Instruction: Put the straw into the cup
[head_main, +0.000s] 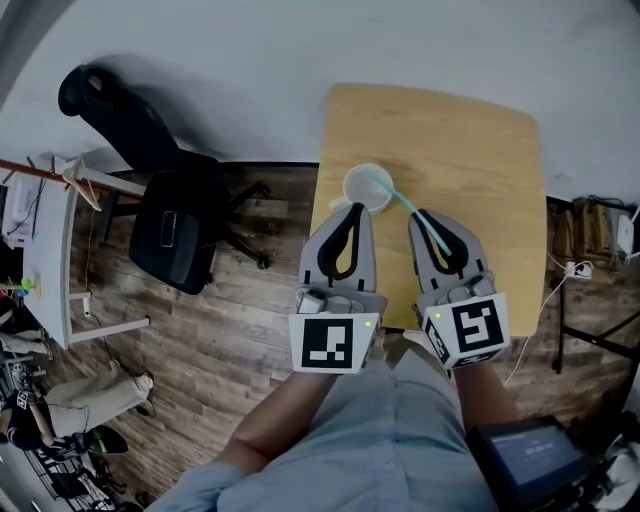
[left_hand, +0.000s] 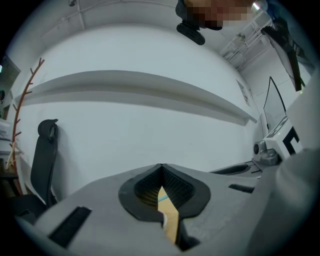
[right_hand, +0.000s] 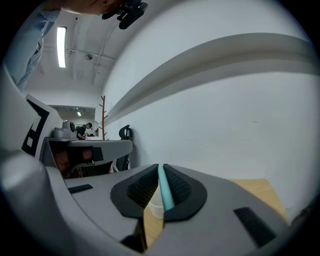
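A white cup stands on the small wooden table, near its left edge. A teal straw slants from my right gripper up to the cup, with its far end over the cup's mouth. The right gripper is shut on the straw, and a bit of the cup shows below between the jaws. My left gripper hangs just in front of the cup, shut, with nothing in it. In the left gripper view the left gripper has its jaws closed at the tips, and only table wood shows through the gap.
A black office chair stands on the wood floor left of the table. A white desk is at the far left. Cables and a socket strip lie right of the table. The white wall runs behind the table.
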